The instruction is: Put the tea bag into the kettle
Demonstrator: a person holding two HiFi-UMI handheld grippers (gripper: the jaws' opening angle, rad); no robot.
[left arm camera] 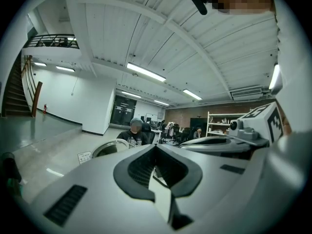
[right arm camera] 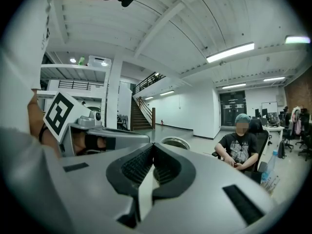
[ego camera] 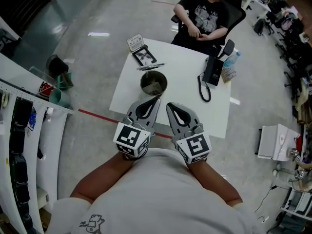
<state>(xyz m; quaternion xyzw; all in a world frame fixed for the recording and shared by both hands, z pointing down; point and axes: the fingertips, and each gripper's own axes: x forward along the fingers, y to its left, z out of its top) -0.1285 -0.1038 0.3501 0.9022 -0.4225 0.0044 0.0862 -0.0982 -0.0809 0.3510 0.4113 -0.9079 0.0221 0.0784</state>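
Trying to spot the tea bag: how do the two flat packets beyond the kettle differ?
The pale packet lies at the table's far corner; the dark-bordered packet lies nearer the kettle. The pale packet is light all over; the dark-bordered packet has a black frame round a lighter middle. Both lie flat on the white table.

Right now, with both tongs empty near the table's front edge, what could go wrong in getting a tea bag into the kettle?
1. The flat packets, likely the tea bags, lie beyond the open kettle; reaching over with the left tongs or right tongs could knock it.
2. The packets lie flat near the far edge, so the tongs may push them off toward the seated person.
3. The phone cord could snag the right tongs.
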